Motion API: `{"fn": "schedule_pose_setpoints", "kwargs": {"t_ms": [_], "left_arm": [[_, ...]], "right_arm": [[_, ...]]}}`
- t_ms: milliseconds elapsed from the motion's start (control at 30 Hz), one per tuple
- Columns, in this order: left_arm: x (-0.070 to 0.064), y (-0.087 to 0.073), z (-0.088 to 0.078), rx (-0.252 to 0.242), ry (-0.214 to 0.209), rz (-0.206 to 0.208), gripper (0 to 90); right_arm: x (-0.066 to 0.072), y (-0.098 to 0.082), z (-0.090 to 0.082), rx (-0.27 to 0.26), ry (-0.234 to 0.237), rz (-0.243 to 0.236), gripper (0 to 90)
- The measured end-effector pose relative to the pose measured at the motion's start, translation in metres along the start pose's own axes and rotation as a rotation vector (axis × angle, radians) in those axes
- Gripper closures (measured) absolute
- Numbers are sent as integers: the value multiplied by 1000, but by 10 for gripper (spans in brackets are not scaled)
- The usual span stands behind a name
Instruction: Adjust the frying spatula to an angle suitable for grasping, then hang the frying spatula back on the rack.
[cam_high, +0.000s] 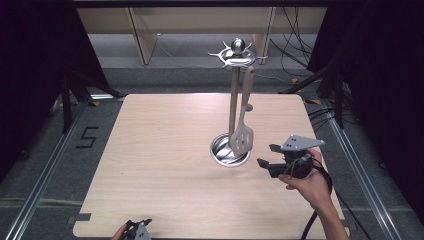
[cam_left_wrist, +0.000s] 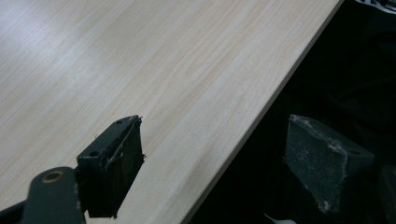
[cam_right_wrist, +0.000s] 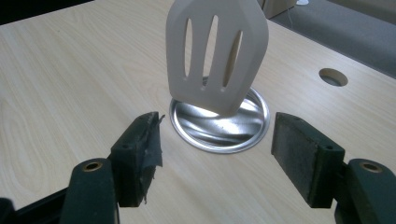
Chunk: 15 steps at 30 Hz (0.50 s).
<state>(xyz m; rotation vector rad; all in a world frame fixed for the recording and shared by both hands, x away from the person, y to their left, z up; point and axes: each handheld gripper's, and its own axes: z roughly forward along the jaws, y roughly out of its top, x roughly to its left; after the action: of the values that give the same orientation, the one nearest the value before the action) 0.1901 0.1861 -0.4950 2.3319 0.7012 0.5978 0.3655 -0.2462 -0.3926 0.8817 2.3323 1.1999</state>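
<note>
Floor beside table marked "5", spatula unlabelled

A slotted spatula hangs from a metal utensil stand (round, shiny base) on the wooden table.

Utensil stand right of the table centre, base resting on the top. Slotted spatula hanging from the crown at the stand's 3 o'clock side, blade just above the base. Right gripper at 4 o'clock from the base, near it, jaws apart, pointing toward the blade. Left gripper down at 7 o'clock, jaws apart, straddling the table edge.
</note>
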Motion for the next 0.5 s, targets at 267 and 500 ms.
{"fn": "schedule_pose_setpoints", "kwargs": {"t_ms": [267,500], "left_arm": [[1,0,-1,7,-8,6,187],[1,1,-2,-2,-3,35,187]], "right_arm": [[1,-12,0,28,0,31,335],[4,-20,5,49,-1,33,327]]}}
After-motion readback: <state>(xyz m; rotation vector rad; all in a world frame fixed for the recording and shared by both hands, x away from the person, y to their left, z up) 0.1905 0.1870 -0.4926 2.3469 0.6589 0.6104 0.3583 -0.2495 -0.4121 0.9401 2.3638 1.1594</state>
